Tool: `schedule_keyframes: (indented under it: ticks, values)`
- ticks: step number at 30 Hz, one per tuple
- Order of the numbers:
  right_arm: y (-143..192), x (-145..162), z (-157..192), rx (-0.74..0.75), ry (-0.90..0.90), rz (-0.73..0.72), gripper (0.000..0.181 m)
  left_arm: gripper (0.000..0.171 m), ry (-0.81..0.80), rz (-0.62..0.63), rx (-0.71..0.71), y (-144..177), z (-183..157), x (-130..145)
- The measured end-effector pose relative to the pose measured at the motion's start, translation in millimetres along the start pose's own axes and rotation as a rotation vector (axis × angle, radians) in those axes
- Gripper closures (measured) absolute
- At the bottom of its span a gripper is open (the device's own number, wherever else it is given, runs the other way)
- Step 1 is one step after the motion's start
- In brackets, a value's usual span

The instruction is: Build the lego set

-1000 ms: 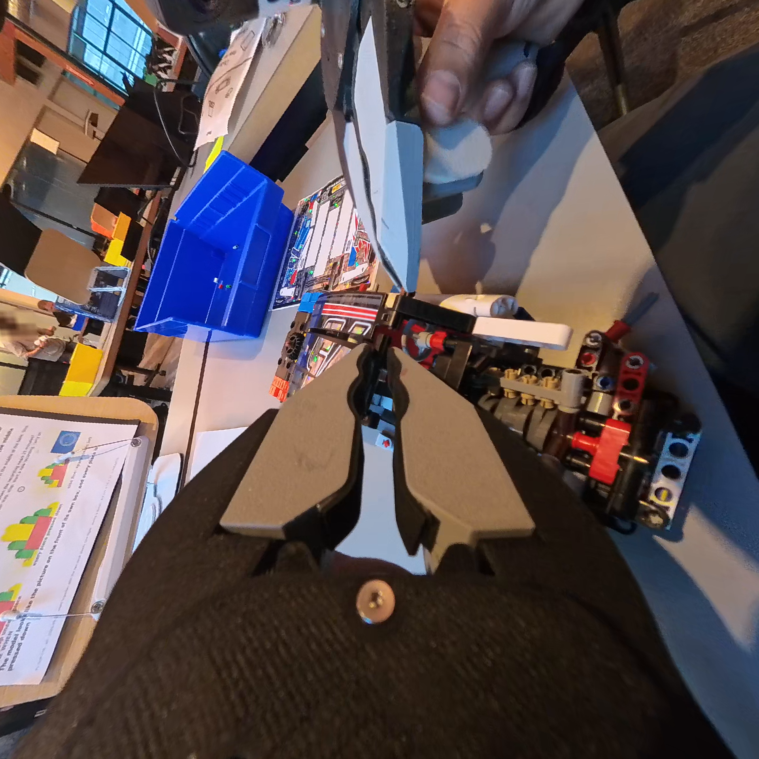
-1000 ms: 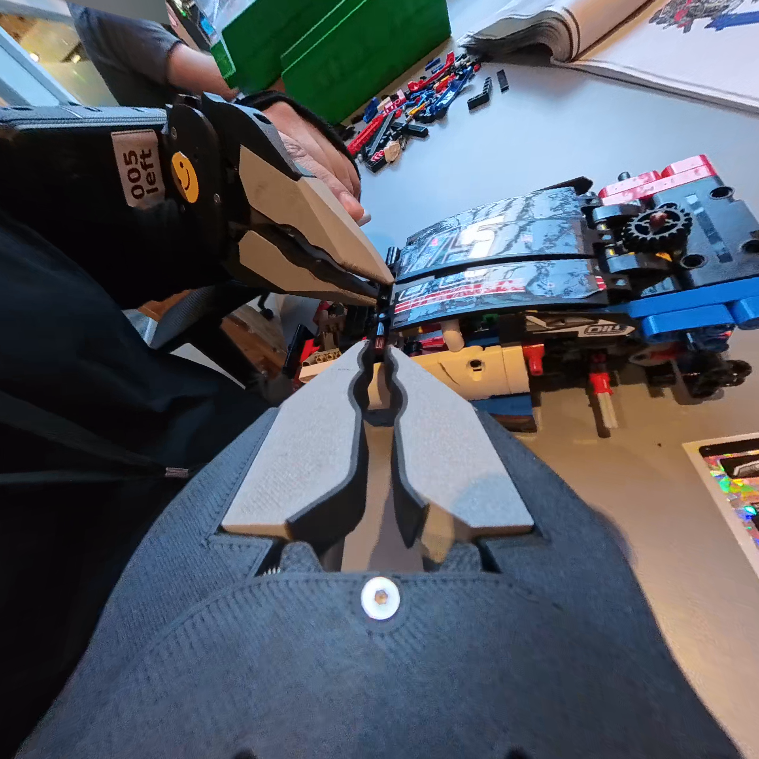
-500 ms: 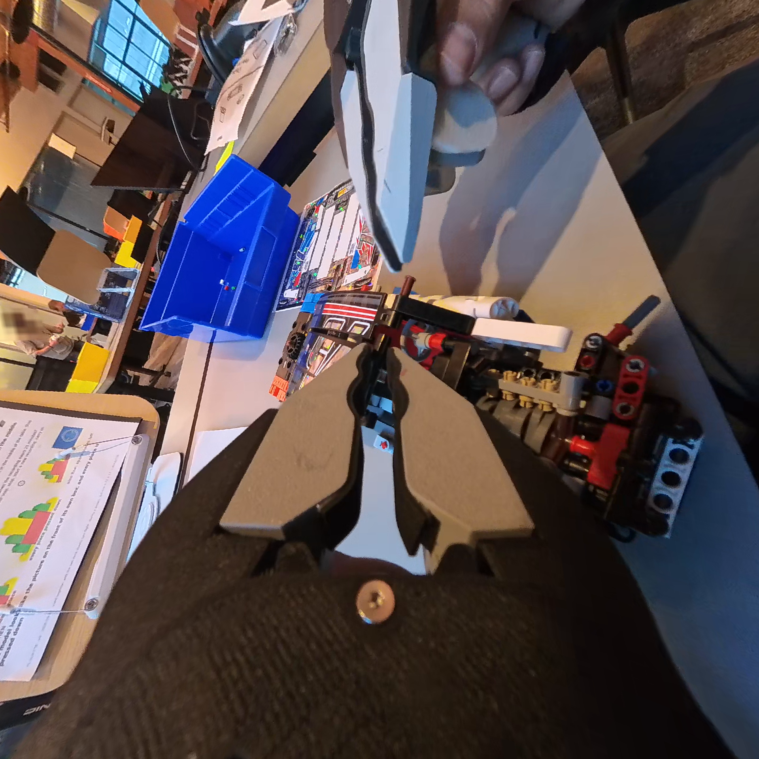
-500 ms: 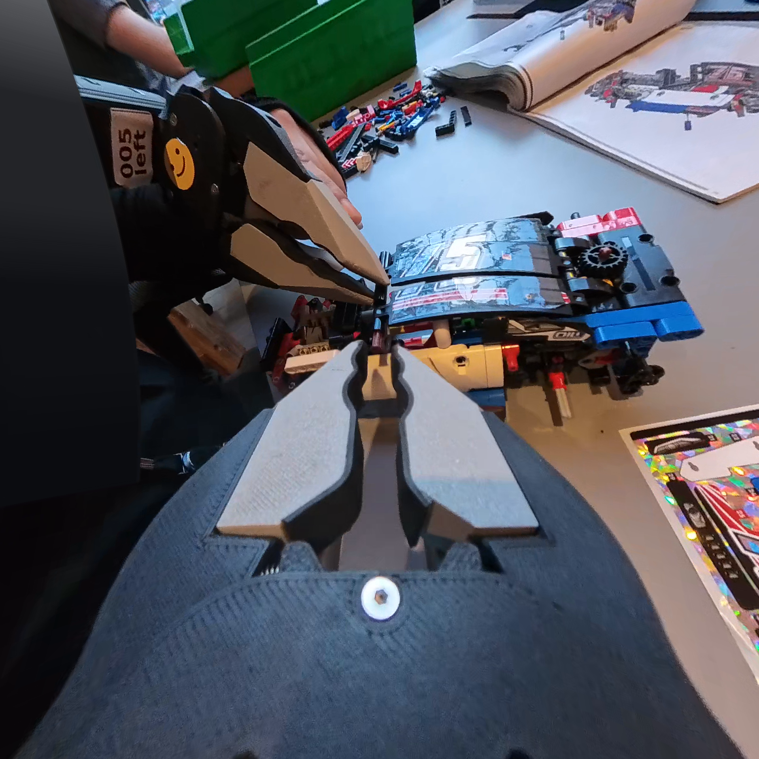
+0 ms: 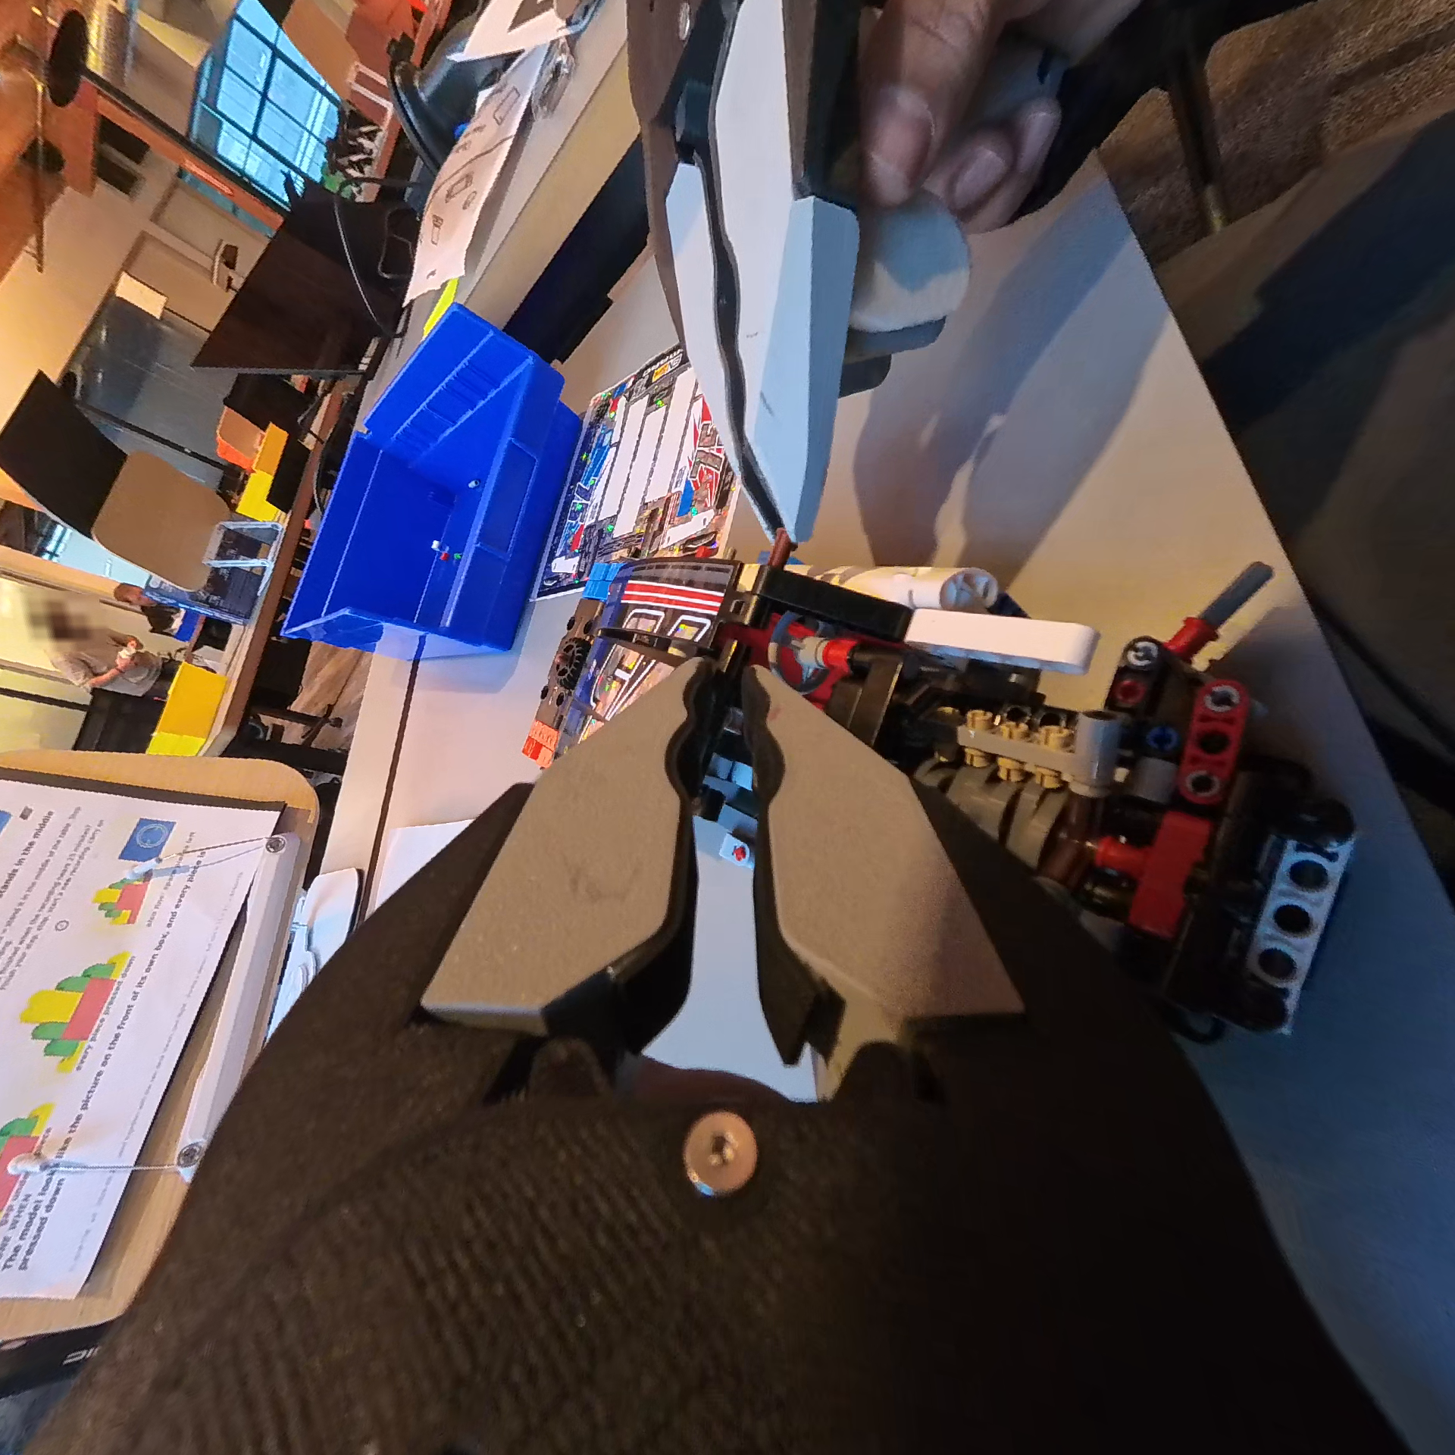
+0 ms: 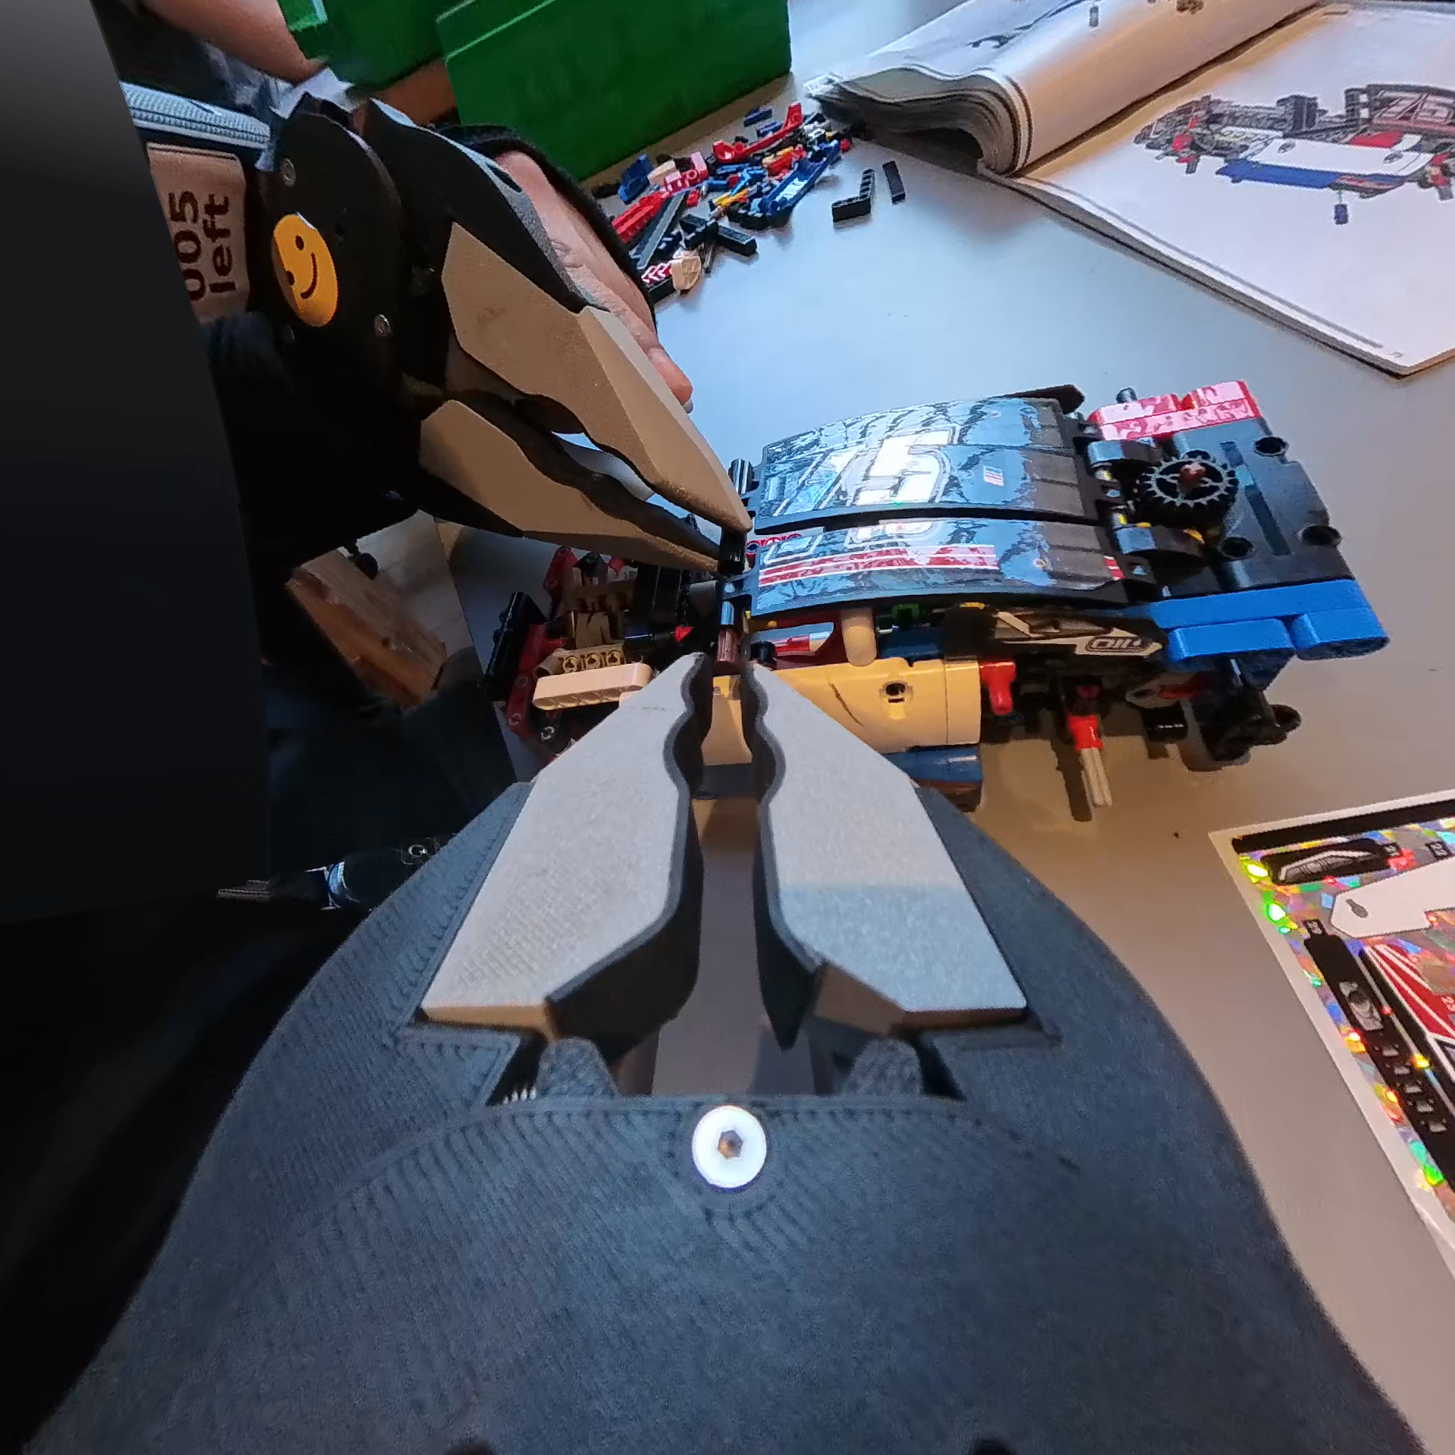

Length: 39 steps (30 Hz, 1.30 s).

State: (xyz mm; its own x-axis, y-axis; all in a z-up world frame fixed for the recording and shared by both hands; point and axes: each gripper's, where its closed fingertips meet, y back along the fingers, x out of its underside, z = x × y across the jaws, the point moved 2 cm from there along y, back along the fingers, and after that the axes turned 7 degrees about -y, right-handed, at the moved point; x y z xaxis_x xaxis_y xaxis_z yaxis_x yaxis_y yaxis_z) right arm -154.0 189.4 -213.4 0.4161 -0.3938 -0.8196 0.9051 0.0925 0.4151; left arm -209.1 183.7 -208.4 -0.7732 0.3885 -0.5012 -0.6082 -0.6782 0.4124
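The lego car point(image 6: 1023, 567) lies on the grey table; it has dark printed roof panels, a blue end and a white side. It also shows in the left wrist view point(image 5: 1023, 748). My left gripper point(image 5: 724, 677) is shut on a black piece at the edge of the car's roof, and it shows in the right wrist view point(image 6: 728, 539). My right gripper point(image 6: 728, 669) is shut on a small brown pin point(image 6: 728, 647). It holds the pin right at the car's side, beside the left gripper's tips. The left wrist view shows the right gripper point(image 5: 783, 527) with the pin point(image 5: 780, 543) just above a black beam.
An open instruction booklet point(image 6: 1220, 142), a pile of loose pieces point(image 6: 740, 197) and green bins point(image 6: 614, 71) lie beyond the car. A shiny sticker sheet point(image 6: 1354, 968) is at the right. A blue bin point(image 5: 441, 504) and a printed sheet on a wooden board point(image 5: 102, 984) are at the left. Left and right tips are no more than a few centimetres apart.
My right gripper drew back a little from the car with the brown pin and has come close again. My left gripper has kept its hold on the car.
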Motion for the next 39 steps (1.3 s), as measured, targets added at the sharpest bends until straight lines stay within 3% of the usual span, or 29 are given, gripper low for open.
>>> schedule_keyframes:
  ticks: [39]
  values:
    - [-7.4,-2.1,0.3,0.014,0.023,-0.018,0.178,0.169,-0.062,0.024,-0.004,-1.2,-1.7,-0.6]
